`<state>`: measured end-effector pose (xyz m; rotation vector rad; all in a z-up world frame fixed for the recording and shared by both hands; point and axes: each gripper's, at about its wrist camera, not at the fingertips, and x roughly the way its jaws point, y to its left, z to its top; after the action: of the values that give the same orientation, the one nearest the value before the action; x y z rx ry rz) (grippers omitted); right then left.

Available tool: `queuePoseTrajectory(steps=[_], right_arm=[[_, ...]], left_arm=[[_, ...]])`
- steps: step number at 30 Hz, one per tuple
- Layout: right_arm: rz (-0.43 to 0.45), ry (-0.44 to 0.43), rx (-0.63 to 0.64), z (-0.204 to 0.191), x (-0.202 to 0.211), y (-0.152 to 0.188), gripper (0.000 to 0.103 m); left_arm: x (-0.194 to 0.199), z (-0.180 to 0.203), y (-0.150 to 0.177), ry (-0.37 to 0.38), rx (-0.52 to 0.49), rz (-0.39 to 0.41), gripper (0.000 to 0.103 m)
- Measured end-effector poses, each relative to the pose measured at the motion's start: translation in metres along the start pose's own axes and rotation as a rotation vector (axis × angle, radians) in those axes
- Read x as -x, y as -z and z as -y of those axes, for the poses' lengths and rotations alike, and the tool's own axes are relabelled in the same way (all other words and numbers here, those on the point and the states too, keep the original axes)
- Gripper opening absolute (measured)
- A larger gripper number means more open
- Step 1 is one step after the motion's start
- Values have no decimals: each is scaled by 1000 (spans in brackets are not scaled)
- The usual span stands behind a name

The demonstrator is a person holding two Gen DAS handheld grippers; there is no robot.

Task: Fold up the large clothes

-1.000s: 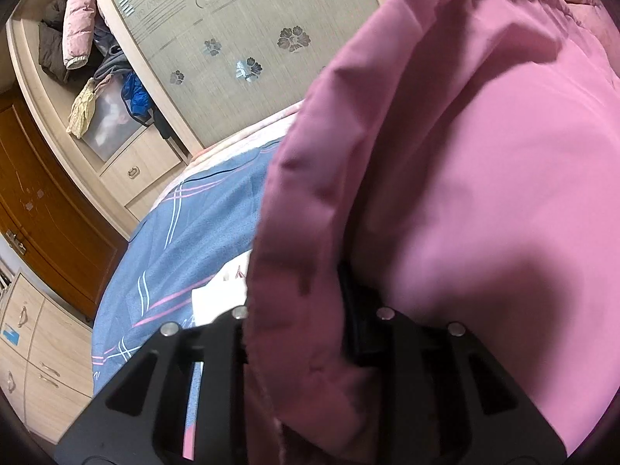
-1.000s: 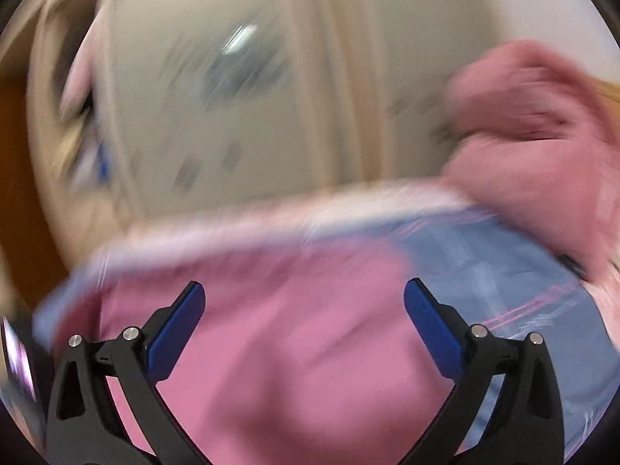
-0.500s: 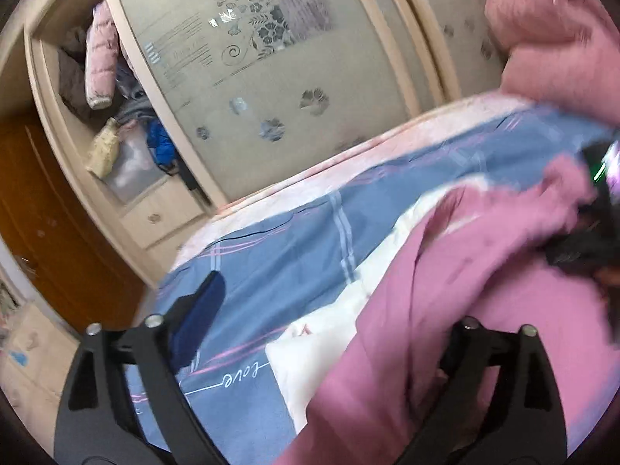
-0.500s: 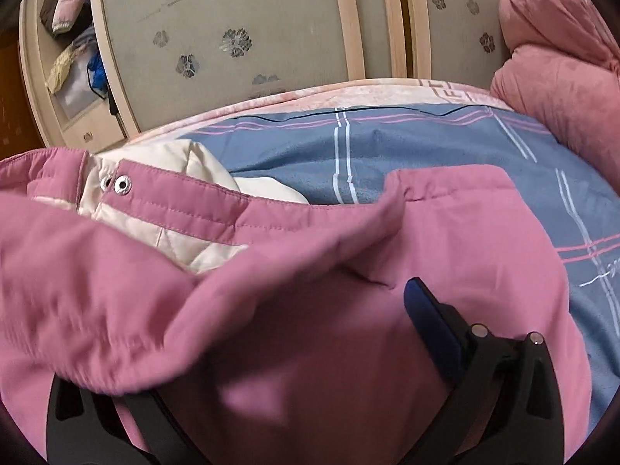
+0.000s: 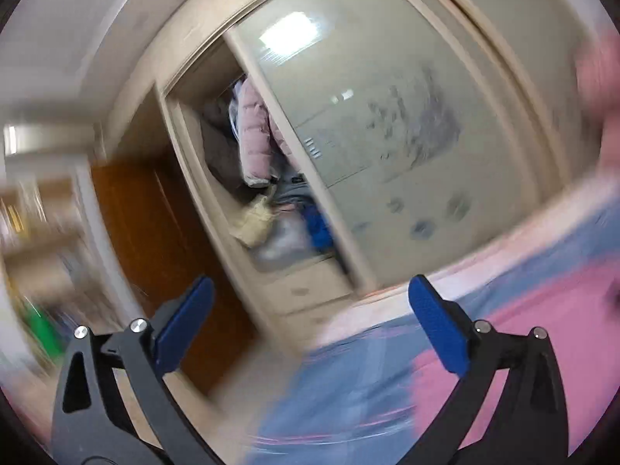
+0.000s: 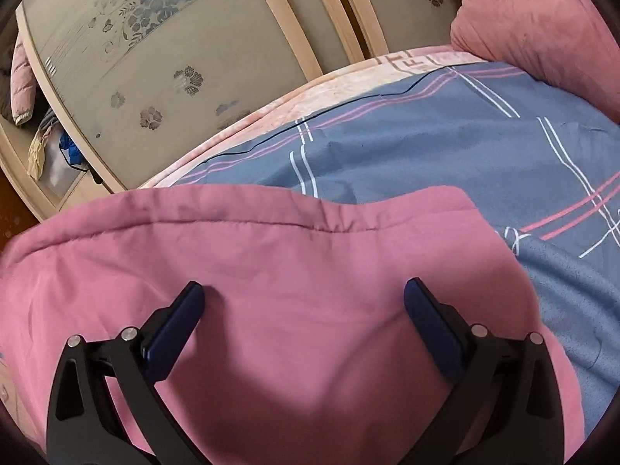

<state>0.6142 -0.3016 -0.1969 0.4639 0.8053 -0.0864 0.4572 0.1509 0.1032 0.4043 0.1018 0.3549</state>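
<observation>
The left hand-held gripper (image 5: pixel 310 298) is pointing out level toward the wardrobe (image 5: pixel 407 147), its jaws opening wide with nothing between the blue pads (image 5: pixel 438 321); the whole left view is smeared with motion. Behind it the wardrobe's open section is showing hanging clothes (image 5: pixel 252 135), with a brown wooden door (image 5: pixel 155 232) off to the left. Over on the right side, the right hand-held gripper (image 6: pixel 304 298) is angling down over the pink coat (image 6: pixel 271 271), its jaws standing apart and empty, fingertips (image 6: pixel 193 294) hovering just above the fabric; whether they are touching it cannot be told. The pink coat is lying spread on the bed, across the blue striped bedcover (image 6: pixel 426 147), its stitched edge running across the far side. A pink quilt (image 6: pixel 534 27) is sitting bunched at the far right corner of the bed.
</observation>
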Motion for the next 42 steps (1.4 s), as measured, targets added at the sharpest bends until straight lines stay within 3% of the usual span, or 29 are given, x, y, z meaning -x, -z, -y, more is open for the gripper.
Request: queuePoseTrajectory(steps=[1, 3, 4, 6, 9, 10, 12, 15, 17, 19, 21, 22, 23, 25, 26, 29, 32, 33, 36, 38, 40, 42], right_arm=[[8, 3, 12, -2, 1, 2, 102], [16, -2, 11, -2, 1, 3, 102], [18, -6, 8, 0, 1, 3, 102], [23, -11, 4, 1, 1, 5, 102], [33, -8, 16, 1, 0, 8, 102], [35, -9, 18, 1, 0, 9, 102], [50, -3, 22, 2, 0, 11, 102], [37, -13, 11, 7, -5, 11, 102], [20, -31, 2, 12, -11, 9, 102], [8, -46, -23, 17, -14, 7, 102], [10, -55, -49, 22, -16, 5, 102], [17, -46, -66, 25, -16, 5, 102], [26, -25, -73, 26, -15, 5, 102], [54, 35, -85, 28, -10, 8, 102], [73, 70, -86, 28, -6, 10, 101], [119, 167, -76, 33, 15, 17, 102], [196, 164, -95, 52, 53, 33, 102], [253, 160, -96, 60, 77, 44, 102], [422, 188, -10, 76, 152, 98, 102], [403, 150, -1, 92, 193, 142, 102], [307, 64, -147, 120, 235, 185, 102], [223, 64, -201, 134, 262, 212, 102]], left_arm=[[1, 1, 5, 179, 85, -31, 101], [-9, 34, 21, 413, 72, -128, 101], [-15, 59, 34, 474, 40, -168, 101], [-26, 106, 59, 500, -19, -208, 101], [-65, 197, 122, 580, -41, -364, 101], [-79, 215, 135, 585, -38, -402, 101], [-105, 242, 150, 564, 1, -390, 101], [-131, 246, 146, 515, 83, -386, 101], [-159, 237, 153, 450, 138, -417, 101], [-195, 207, 168, 370, 277, -523, 101], [-223, 174, 199, 351, 449, -645, 89], [-226, 167, 207, 350, 477, -654, 80], [-224, 160, 213, 310, 452, -645, 80], [-211, 150, 218, 190, 393, -596, 80], [-203, 142, 224, 162, 436, -595, 89], [-175, 106, 241, 126, 614, -578, 93], [-132, 78, 247, 116, 651, -495, 93], [-110, 73, 247, 106, 639, -456, 93], [-6, 72, 254, 43, 469, -351, 101], [59, 61, 265, 110, 483, -305, 101], [108, 54, 266, 137, 509, -274, 101], [144, 58, 261, 149, 481, -271, 101]])
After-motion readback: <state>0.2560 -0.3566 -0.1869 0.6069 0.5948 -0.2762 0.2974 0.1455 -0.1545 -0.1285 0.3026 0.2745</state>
